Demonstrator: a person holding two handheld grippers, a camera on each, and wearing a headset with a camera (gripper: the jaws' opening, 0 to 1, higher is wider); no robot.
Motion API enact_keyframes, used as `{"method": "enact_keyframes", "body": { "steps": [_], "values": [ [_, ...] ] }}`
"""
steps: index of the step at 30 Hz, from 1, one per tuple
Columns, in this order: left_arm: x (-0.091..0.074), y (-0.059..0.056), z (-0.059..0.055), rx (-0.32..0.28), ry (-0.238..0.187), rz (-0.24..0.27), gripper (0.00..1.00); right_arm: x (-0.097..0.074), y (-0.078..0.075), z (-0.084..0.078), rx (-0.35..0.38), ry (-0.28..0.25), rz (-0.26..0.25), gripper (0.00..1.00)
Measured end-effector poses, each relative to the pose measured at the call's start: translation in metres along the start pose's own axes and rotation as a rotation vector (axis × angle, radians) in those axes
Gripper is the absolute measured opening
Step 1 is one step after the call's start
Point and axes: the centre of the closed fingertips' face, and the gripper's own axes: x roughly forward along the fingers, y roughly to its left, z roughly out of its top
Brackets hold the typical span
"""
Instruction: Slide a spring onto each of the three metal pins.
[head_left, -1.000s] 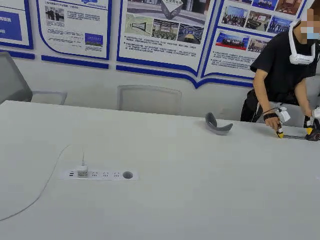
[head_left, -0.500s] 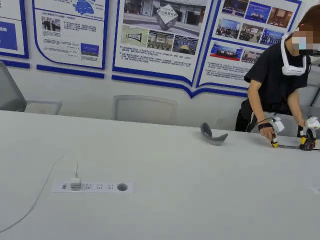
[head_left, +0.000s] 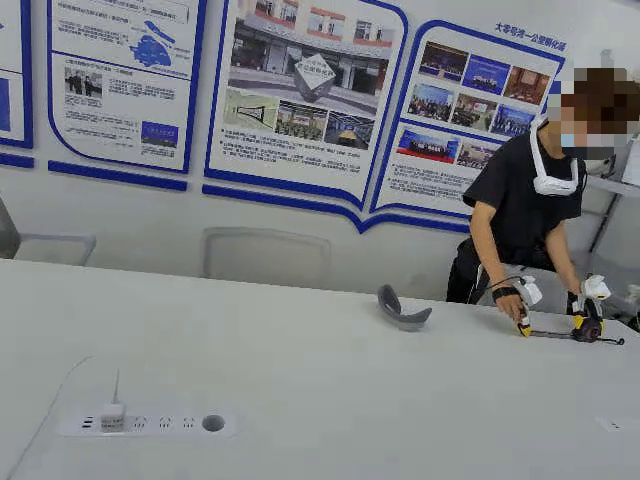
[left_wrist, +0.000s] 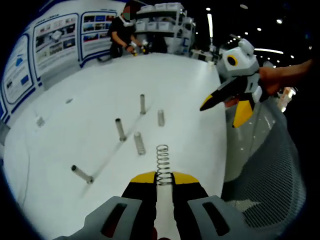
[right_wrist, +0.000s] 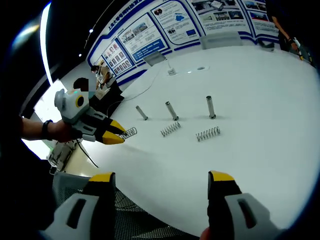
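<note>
Left gripper (left_wrist: 162, 176): jaws clamped on the near end of a spring (left_wrist: 162, 159), whose long axis runs straight out ahead of the tips. I judge it light, soft wire that buckles sideways, so the end-coil hold suits, kept gentle. The pins (left_wrist: 120, 129) stand upright on the counter (left_wrist: 190, 80) ahead-left of these jaws, loose springs (left_wrist: 139, 142) lying beside them; right gripper (right_wrist: 161, 176) jaws wide apart, empty.

The worktop (right_wrist: 260, 100) is smooth and white with a soft sheen. The pins (right_wrist: 210, 107) are bare grey metal, smooth and faintly shiny; the springs (right_wrist: 208, 133) are thin coiled metal wire, bright silver
</note>
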Motion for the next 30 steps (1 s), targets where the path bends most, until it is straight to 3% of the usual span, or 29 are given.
{"method": "enact_keyframes", "body": {
  "steps": [17,23,30],
  "values": [
    [0.012,-0.022,0.019,0.065,-0.004,-0.069,0.11,-0.003,0.009,0.012,0.043,-0.059,0.042,0.64],
    [0.017,-0.023,0.025,0.089,-0.007,-0.069,0.11,-0.004,0.013,0.01,0.043,-0.056,0.068,0.6],
    [0.022,-0.032,0.04,0.121,-0.032,-0.085,0.11,-0.005,0.016,0.014,0.072,-0.09,0.088,0.57]
  ]
}}
